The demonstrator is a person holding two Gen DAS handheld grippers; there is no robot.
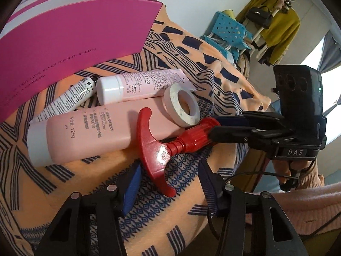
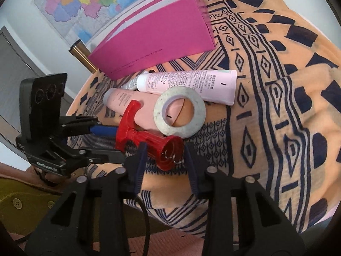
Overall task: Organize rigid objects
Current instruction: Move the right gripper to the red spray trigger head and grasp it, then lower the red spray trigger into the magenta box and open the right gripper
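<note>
1. Orange cloth w/ navy geometric print [image 2: 277,98] covers the counter; wall map [image 2: 85,2] behind, clothes rack [image 1: 277,17] off to one side.
2. Main item: red plastic T-handle tool [image 1: 168,147]. Ribbed barrel, flat crossbar handle w/ a scuffed whitish patch, hollow open end w/ small metal rings inside. It lies on the cloth, touching the big pink tube [image 1: 85,134], w/ the white tape roll [image 1: 182,105] just beside its barrel.
3. My right claw [image 2: 165,149] is narrowed on the ribbed barrel, pads against both sides – holding it, I judge, to steady that end.
4. My left claw [image 1: 170,183] straddles the crossbar handle; jaws narrowed but pads look apart from the plastic, so not gripping yet.
5. Two-ended approach makes sense imo: the piece is long and awkward, one grip could let it swing.
6. Rest of pile: smaller pink tube [image 1: 138,85] and thin white tube [image 1: 68,100] sit against the magenta box [image 1: 70,40], prob. where things get gathered.
</note>
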